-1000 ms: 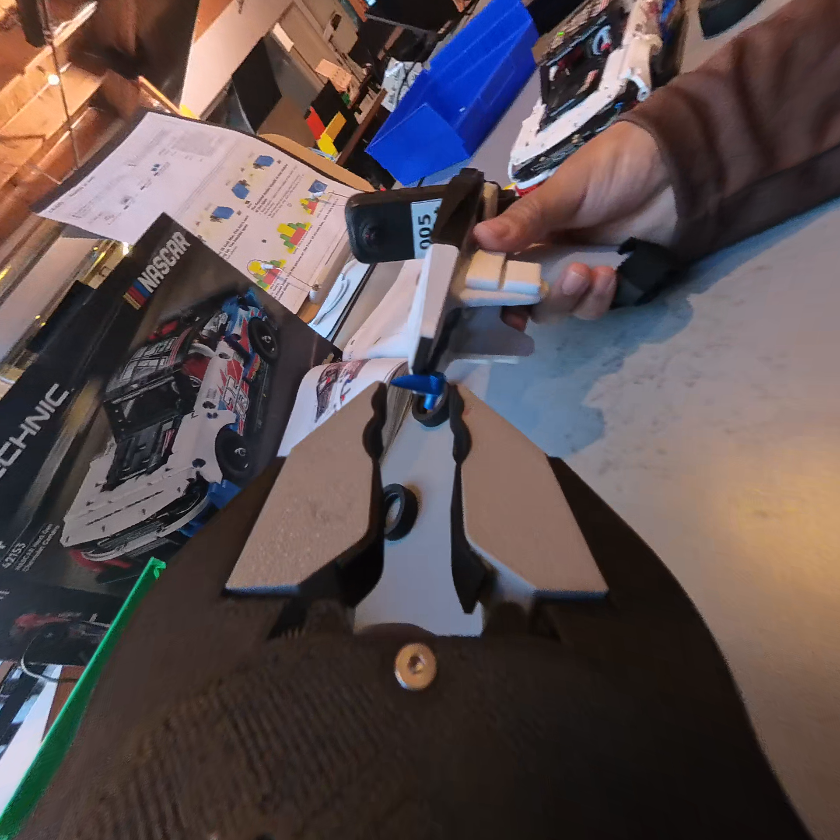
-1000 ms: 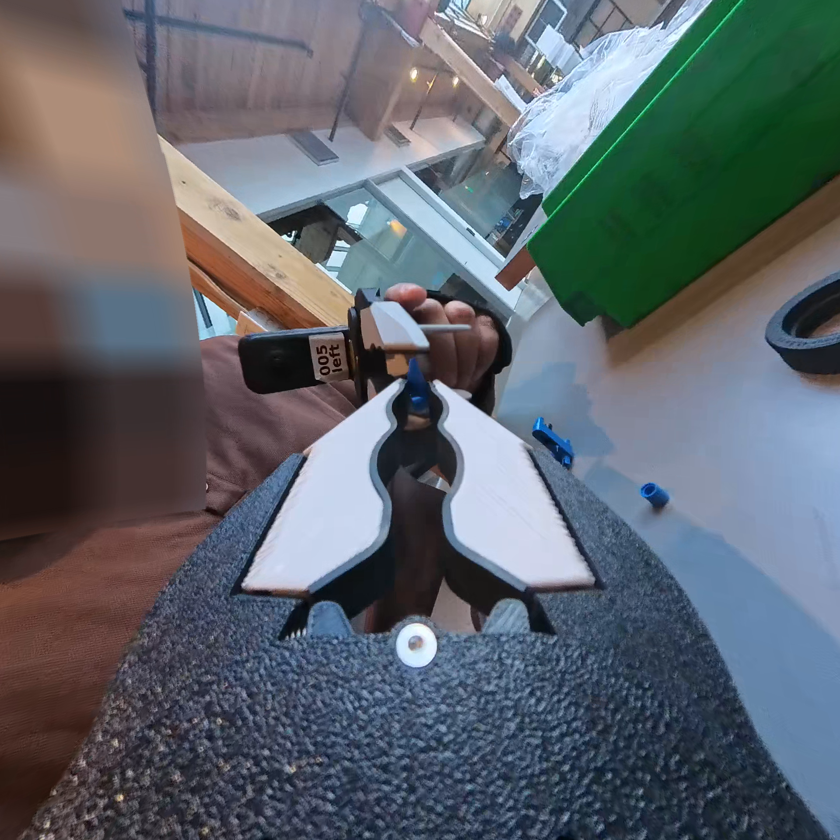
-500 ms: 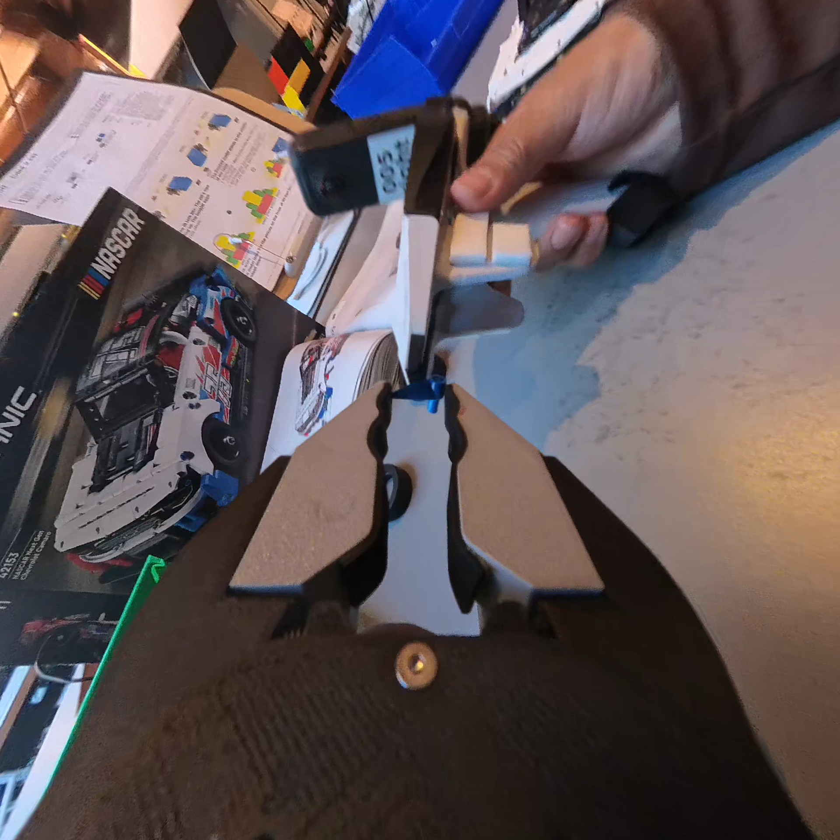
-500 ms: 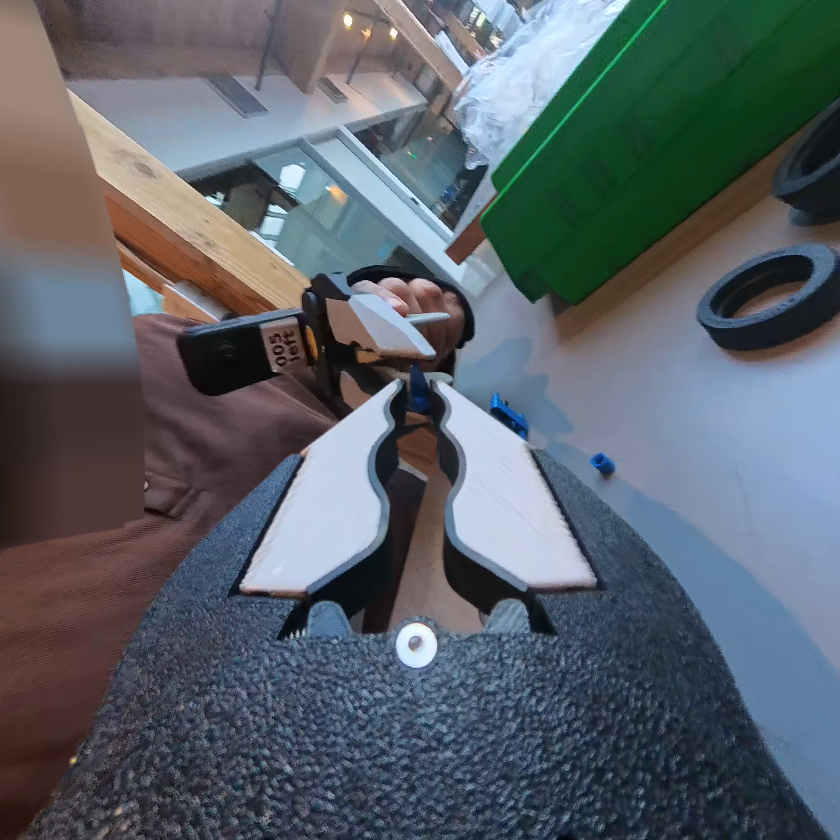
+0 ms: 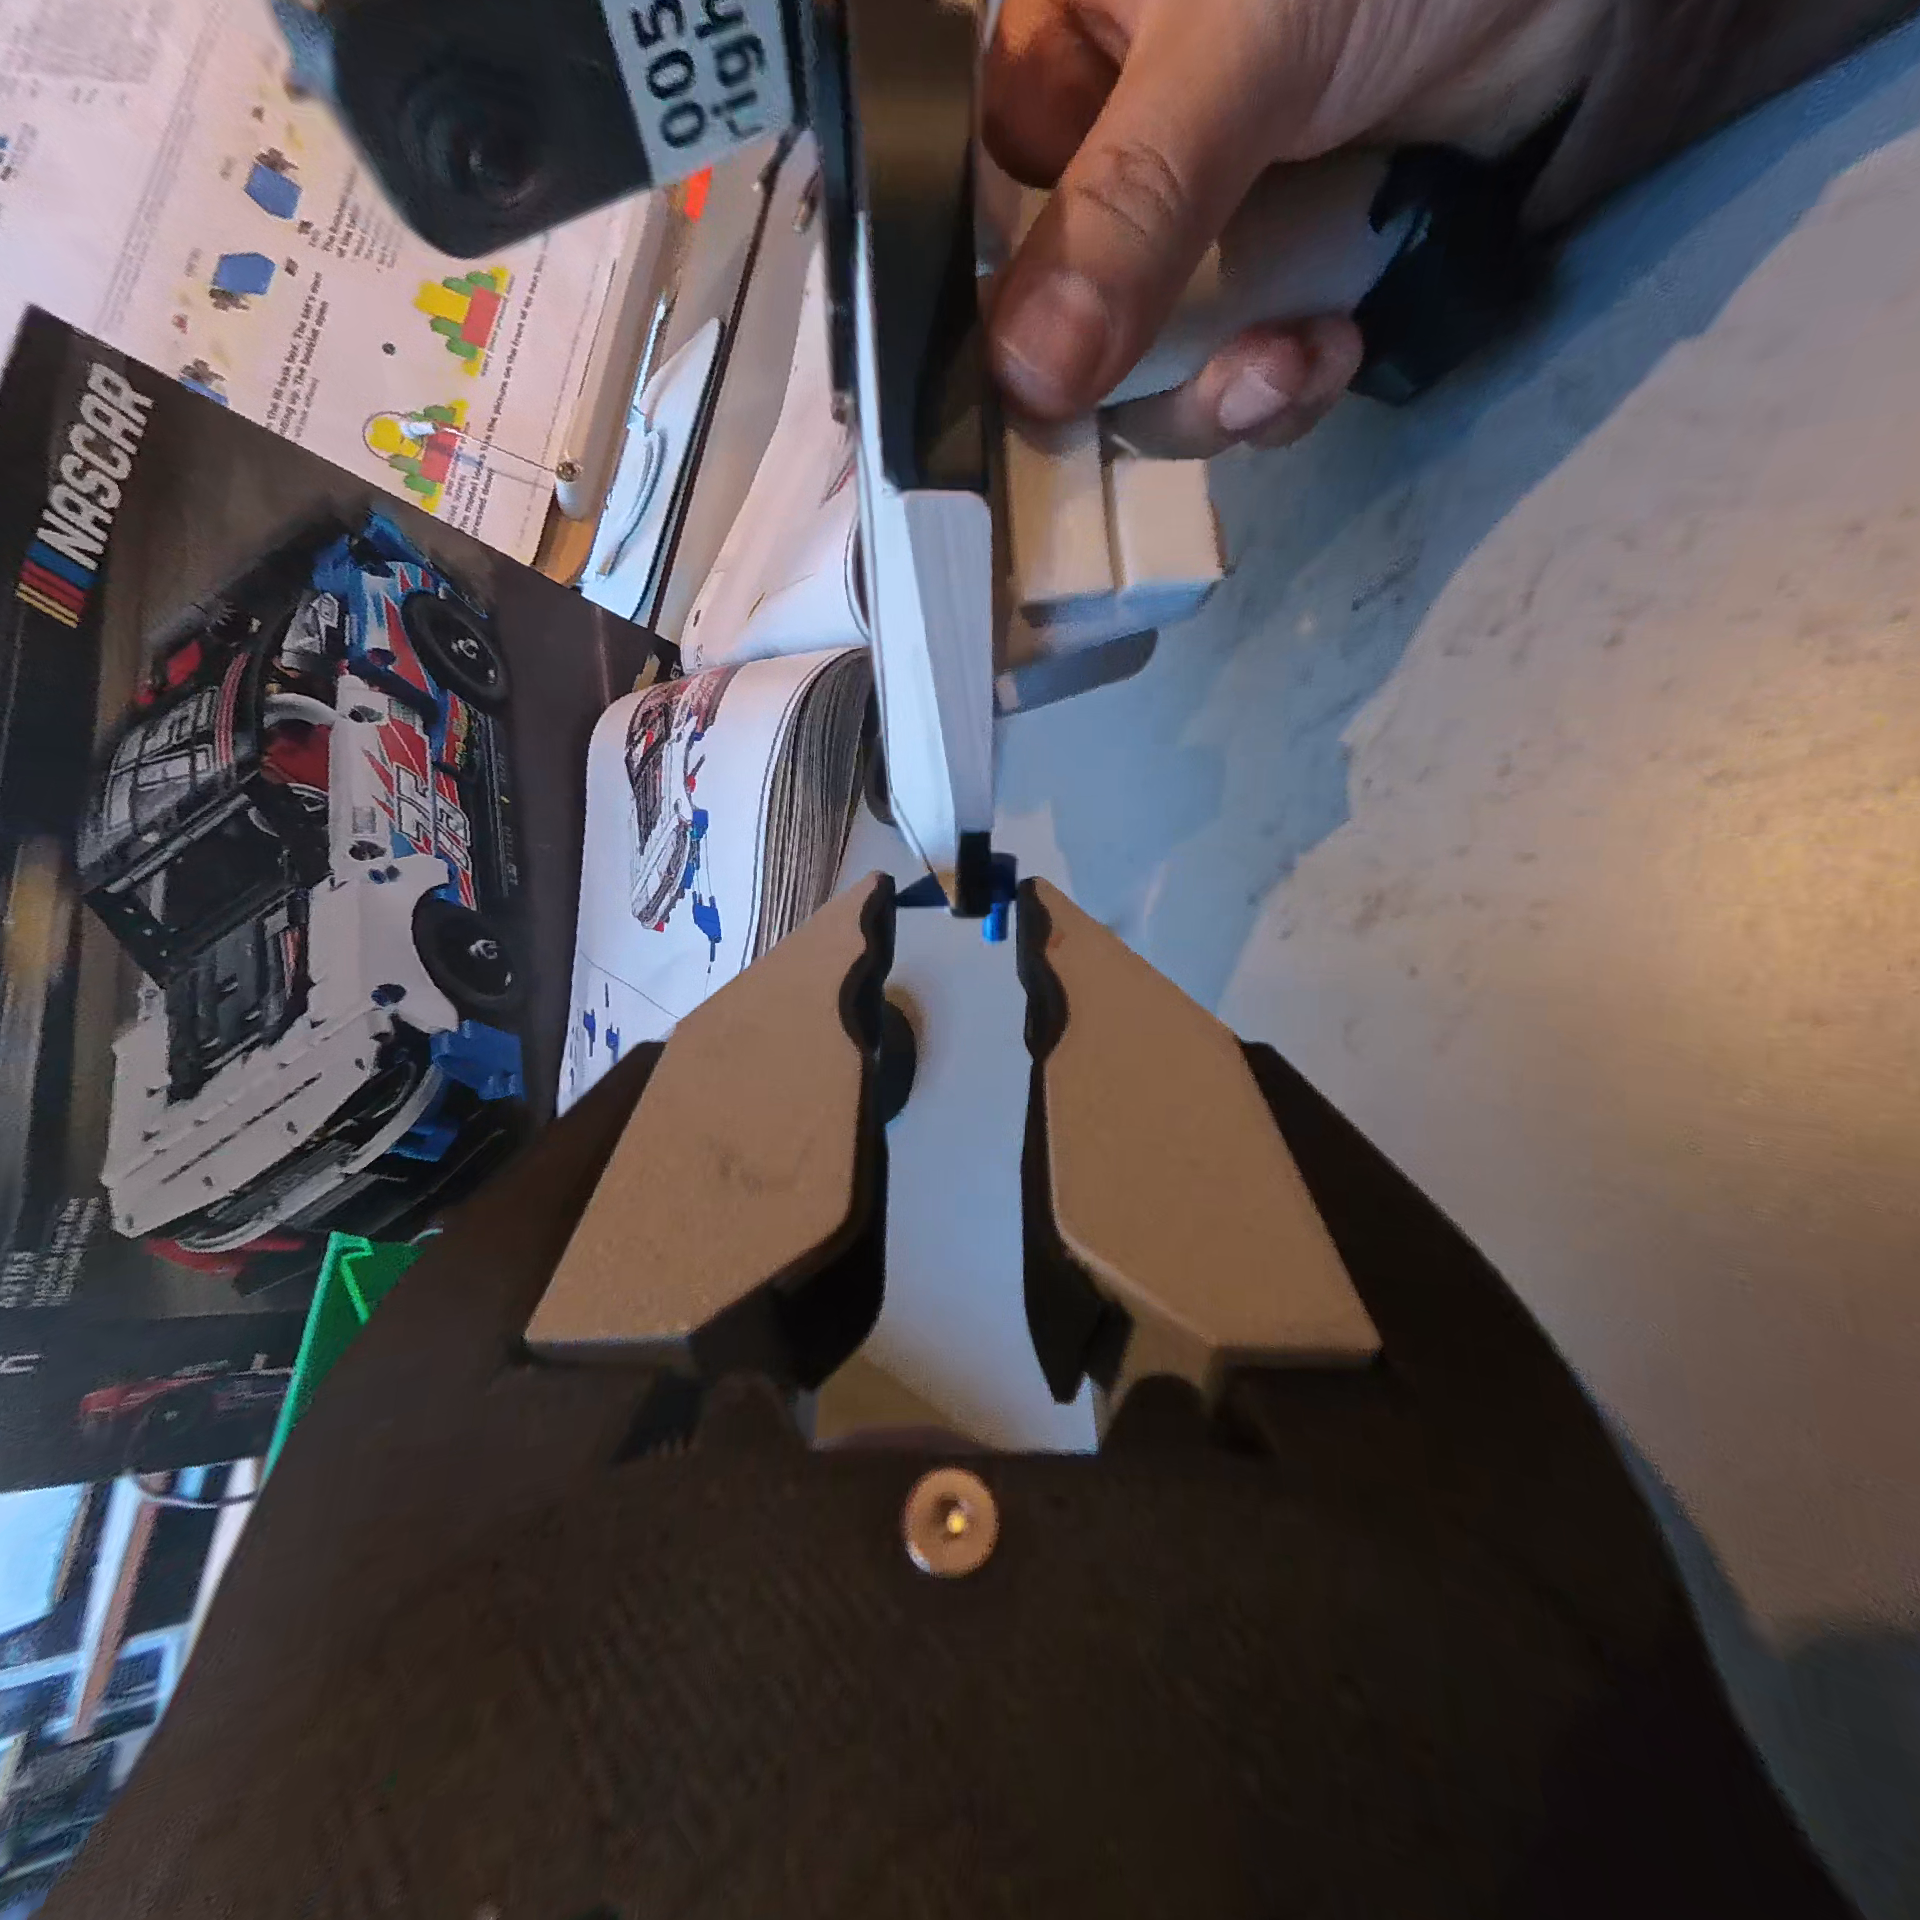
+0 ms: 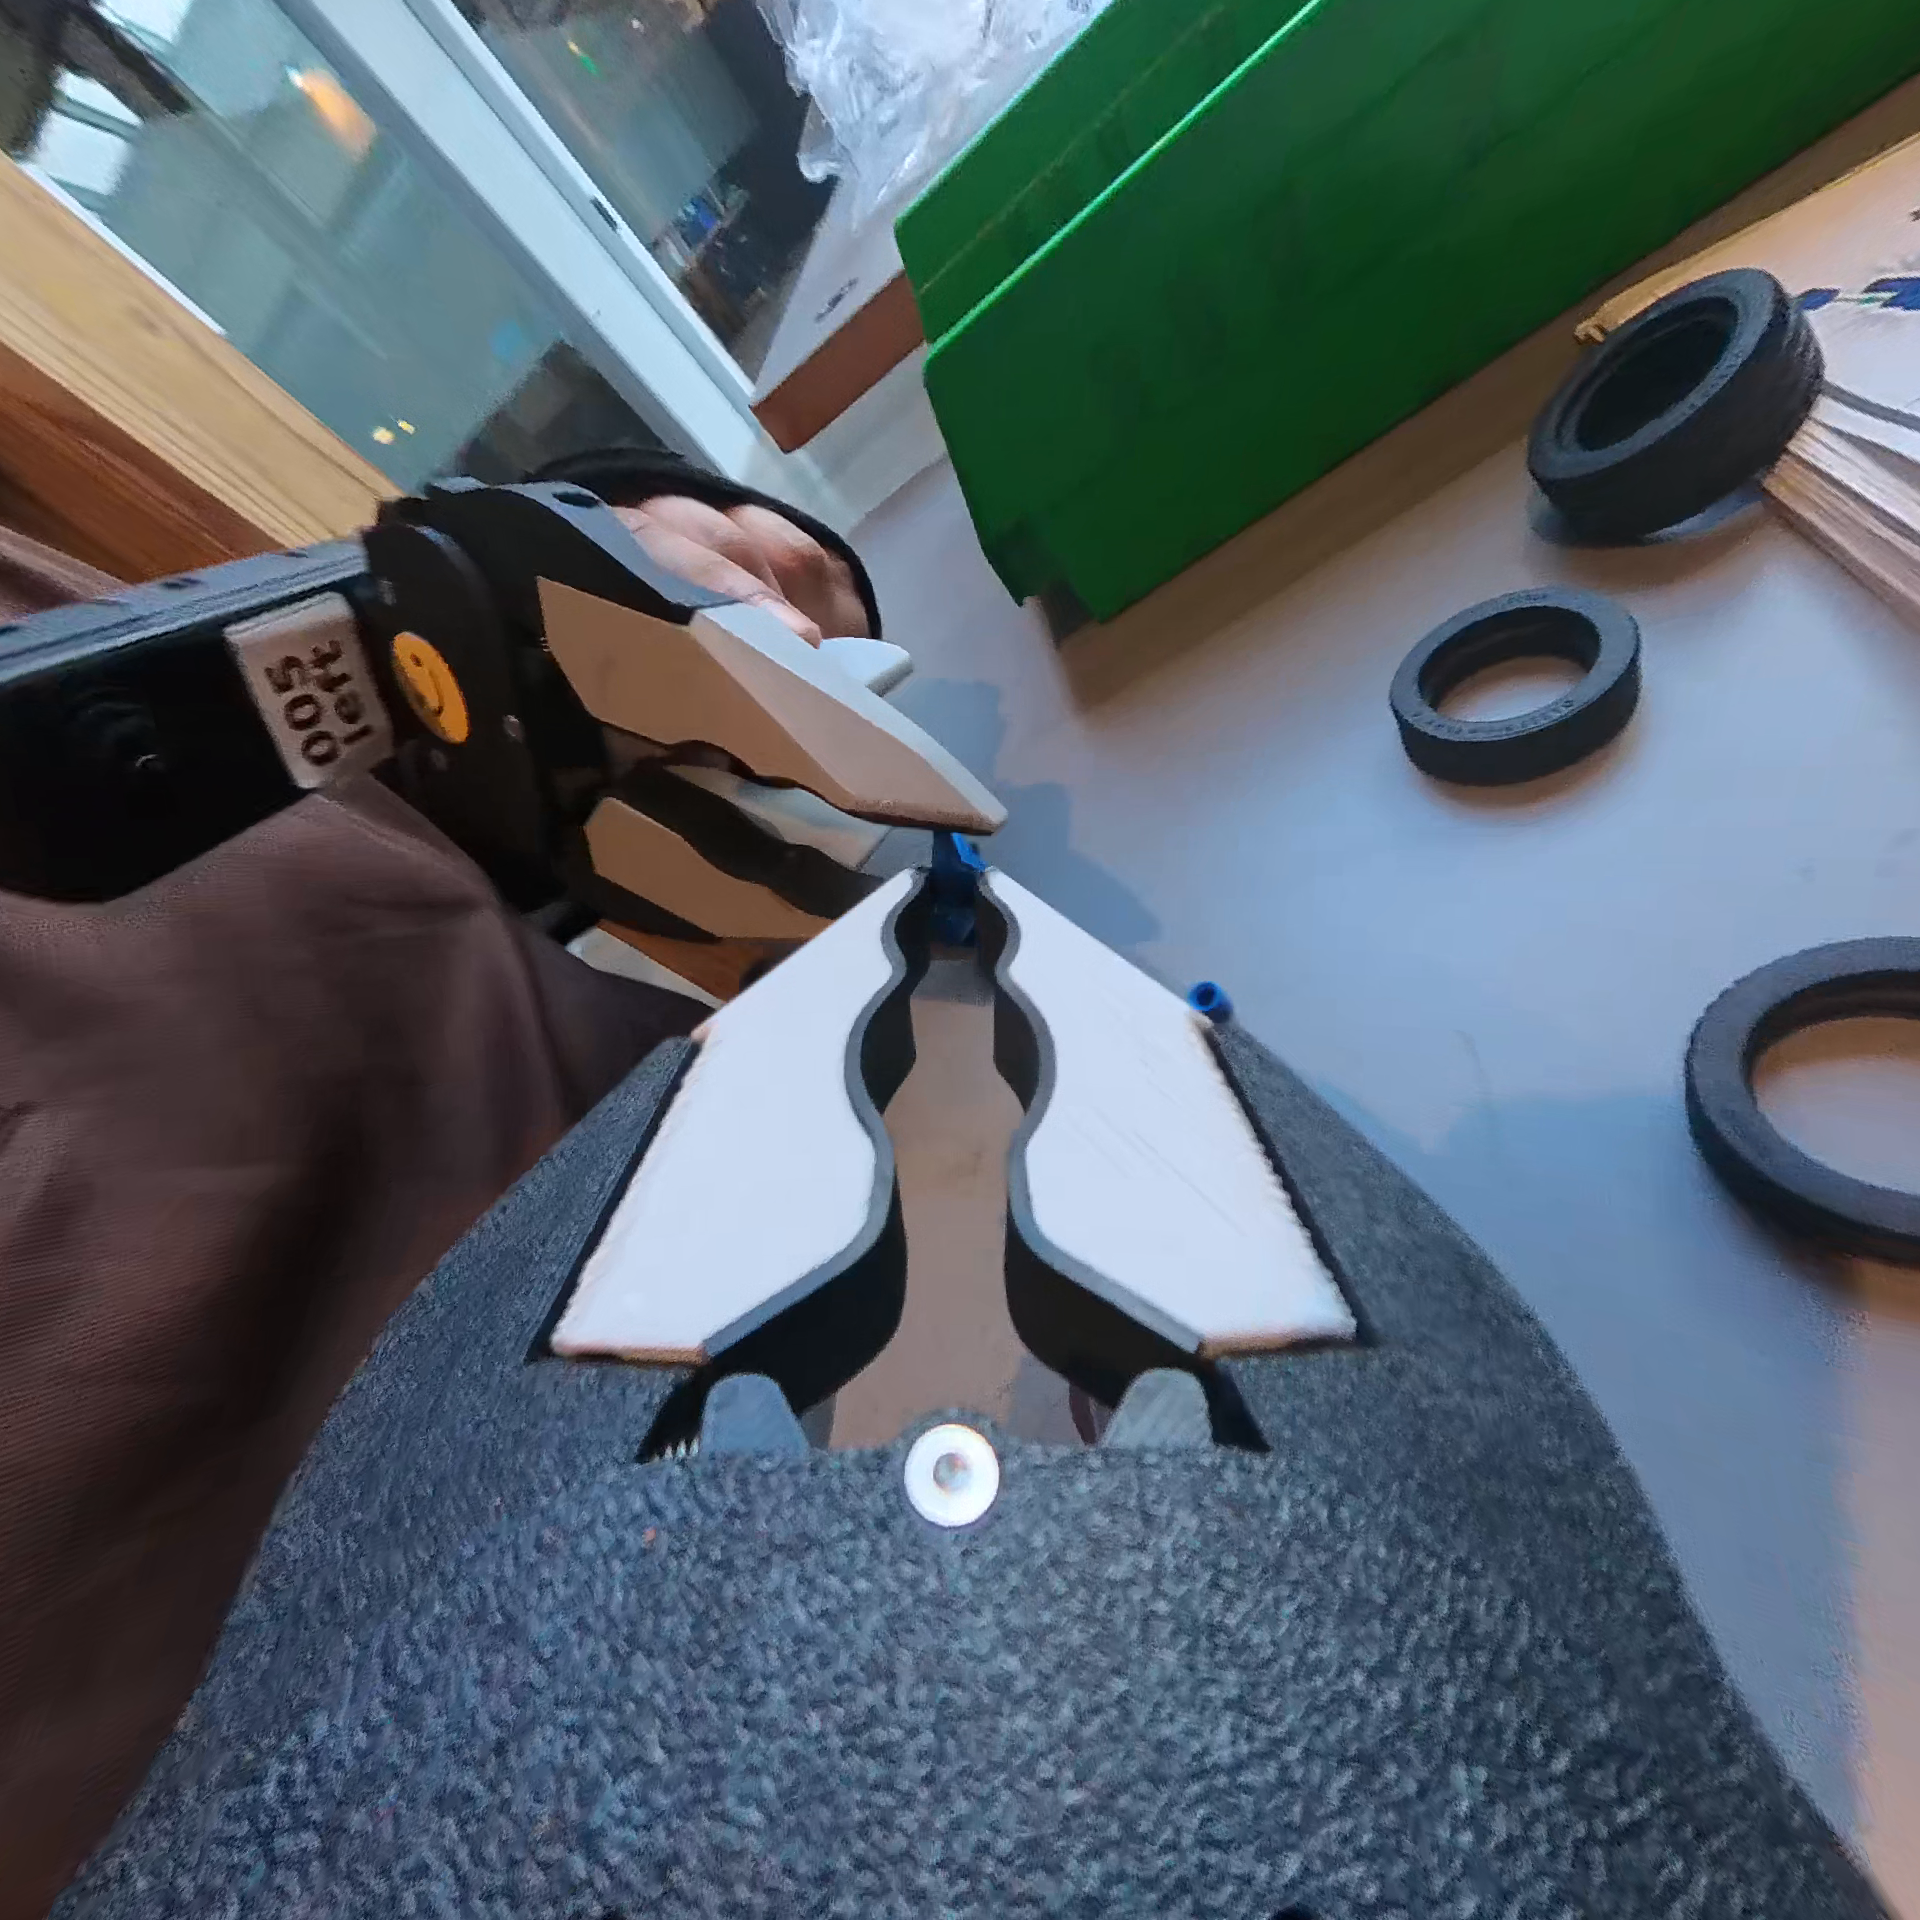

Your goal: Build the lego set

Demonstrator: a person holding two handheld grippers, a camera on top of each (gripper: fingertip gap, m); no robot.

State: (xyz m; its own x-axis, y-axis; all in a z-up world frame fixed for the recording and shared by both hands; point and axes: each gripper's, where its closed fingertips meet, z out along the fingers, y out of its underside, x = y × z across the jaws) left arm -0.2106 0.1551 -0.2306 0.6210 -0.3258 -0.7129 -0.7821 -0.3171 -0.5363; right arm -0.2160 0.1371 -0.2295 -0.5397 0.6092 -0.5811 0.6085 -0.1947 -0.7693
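Now the right gripper (image 6: 951,883) pinches the blue pin (image 6: 954,902) while the left gripper (image 5: 954,896) closes around it too, and any twist could pop it loose onto the table (image 6: 1299,831).

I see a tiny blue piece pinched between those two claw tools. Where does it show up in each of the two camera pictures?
Left wrist view: the blue piece sits just above centre, at the tips of the left gripper, with the right gripper coming down from above.
Right wrist view: it sits just above centre, at the tips of the right gripper.
Shared landmark: the grey tabletop.
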